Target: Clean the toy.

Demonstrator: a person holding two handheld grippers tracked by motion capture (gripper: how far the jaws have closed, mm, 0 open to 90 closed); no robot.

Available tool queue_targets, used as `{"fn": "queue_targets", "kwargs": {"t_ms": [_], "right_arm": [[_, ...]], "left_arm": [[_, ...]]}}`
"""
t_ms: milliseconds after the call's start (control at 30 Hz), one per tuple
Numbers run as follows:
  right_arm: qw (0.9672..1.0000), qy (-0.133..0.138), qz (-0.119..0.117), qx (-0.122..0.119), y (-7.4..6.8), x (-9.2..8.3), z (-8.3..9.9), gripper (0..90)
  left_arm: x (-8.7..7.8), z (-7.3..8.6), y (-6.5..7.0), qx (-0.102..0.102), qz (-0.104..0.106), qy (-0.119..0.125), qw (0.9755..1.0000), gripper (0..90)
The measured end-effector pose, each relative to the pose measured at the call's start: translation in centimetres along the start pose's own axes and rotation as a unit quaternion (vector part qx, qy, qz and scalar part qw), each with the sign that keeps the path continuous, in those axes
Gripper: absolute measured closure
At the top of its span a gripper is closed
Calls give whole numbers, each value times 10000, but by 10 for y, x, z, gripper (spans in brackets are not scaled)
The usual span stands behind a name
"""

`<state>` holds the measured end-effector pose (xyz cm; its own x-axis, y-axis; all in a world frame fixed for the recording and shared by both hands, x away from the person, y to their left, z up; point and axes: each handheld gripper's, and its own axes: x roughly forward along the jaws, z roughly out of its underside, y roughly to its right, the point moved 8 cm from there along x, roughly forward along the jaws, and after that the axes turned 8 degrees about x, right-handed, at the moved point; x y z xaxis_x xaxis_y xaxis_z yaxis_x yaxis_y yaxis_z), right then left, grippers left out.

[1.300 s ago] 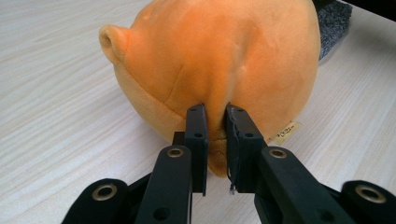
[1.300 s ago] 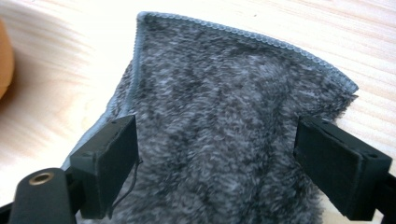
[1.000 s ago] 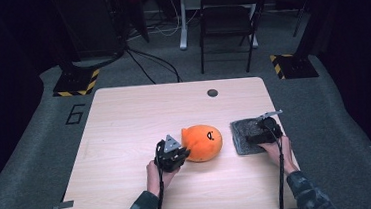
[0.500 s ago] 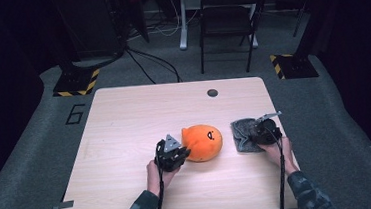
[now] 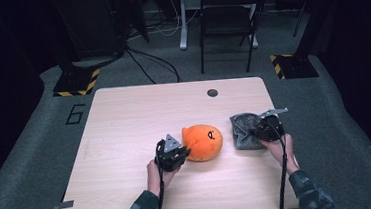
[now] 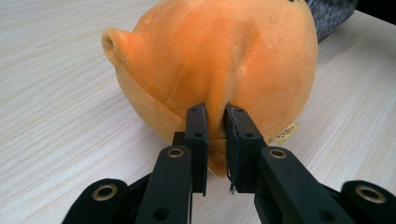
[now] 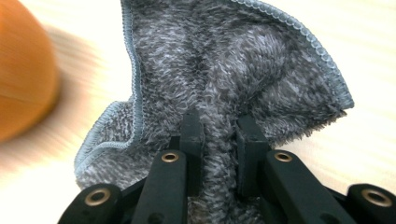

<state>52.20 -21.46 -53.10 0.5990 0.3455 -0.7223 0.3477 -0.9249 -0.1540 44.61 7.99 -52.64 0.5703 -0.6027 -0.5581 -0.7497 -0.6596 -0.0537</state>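
High view: orange plush toy [image 5: 202, 142] lies mid-desk [image 5: 124, 119], left tool [image 5: 171, 153] at its near-left side; grey cloth [image 5: 245, 130] well to the right, right tool [image 5: 265, 128] on it.

Left gripper view: jaws clenched on a pinch of plush fabric low on the toy's side.

Right gripper view: jaws have just been closing, now grasping a fold of cloth bunched between them.

Judgement: both grips made; lifting or moving either item appears not yet begun.
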Motion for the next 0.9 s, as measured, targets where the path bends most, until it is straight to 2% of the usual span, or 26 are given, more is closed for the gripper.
{"fn": "queue_targets", "kwargs": {"t_ms": [300, 500, 733, 900], "right_arm": [[9984, 454, -339, -39, -20, -31, -24, 765], [9970, 573, -511, -99, -33, -44, -33, 764], [9944, 664, -773, -293, -67, -55, -44, 763], [9921, 702, -927, -464, -92, -57, -51, 762]], "left_arm": [[0, -1, 0, 35, 5, 9, 10000, 801], [1, -5, 1, 52, -41, 78, 9999, 803], [0, -8, 2, 106, -23, 103, 9999, 804], [1, -9, 2, 87, -29, 130, 9999, 805]]}}
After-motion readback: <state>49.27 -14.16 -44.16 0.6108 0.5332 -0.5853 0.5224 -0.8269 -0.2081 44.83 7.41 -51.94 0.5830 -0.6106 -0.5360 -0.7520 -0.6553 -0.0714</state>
